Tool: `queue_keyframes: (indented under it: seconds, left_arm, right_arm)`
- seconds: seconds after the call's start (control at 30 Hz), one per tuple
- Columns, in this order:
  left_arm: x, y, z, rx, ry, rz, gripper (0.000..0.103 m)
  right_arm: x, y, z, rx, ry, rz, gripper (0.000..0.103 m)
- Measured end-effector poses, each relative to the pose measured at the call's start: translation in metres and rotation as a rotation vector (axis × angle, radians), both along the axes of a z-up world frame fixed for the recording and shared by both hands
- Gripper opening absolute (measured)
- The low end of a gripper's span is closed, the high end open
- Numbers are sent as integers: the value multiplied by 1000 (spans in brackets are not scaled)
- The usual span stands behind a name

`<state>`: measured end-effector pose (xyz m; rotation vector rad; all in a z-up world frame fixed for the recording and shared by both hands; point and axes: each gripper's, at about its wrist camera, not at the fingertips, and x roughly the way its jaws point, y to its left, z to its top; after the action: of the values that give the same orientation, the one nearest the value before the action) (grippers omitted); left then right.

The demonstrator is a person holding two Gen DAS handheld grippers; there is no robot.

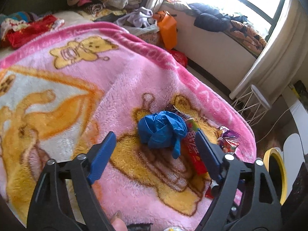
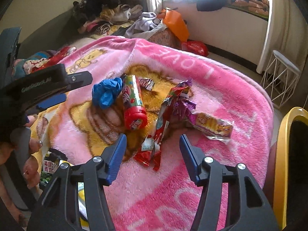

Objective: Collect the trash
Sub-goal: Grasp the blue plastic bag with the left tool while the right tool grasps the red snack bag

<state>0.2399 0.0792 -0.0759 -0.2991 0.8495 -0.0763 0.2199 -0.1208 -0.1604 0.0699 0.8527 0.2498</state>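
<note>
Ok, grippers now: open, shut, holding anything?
Left gripper: open, around the crumpled blue plastic glove, not gripping.
Right gripper: open, empty, above the red foil wrapper.

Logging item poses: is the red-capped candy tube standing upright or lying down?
Lying down. The candy tube rests on its side on the pink blanket, red cap facing the camera.

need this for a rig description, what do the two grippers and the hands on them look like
Both the left gripper and the right gripper have black angular frames with silver pivot screws and ridged blue pads on the fingers. Seen from the right camera, the left one's black body carries faint pale lettering. The hand holding it wears rings; no sleeve shows.
</note>
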Motion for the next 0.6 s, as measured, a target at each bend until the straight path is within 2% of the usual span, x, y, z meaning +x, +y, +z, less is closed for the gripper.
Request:
queue_keyframes:
  seconds: [0.17,0.33,0.47,0.6]
  left_arm:
    - [13,-1,-11,-38,40,2,67]
    - [23,-2,-22,-46,74,13,65]
    - [27,-5,-27,-56,91,17,64]
    - [28,-12,-31,-28,100,11,55]
  right_arm:
    - [7,-2,-9,28,29,-1,48]
    - [15,-8,-21,67,95,-6,33]
    - [15,-14,-22,97,106,-14,19]
    - [11,-18,-21,134,99,-11,9]
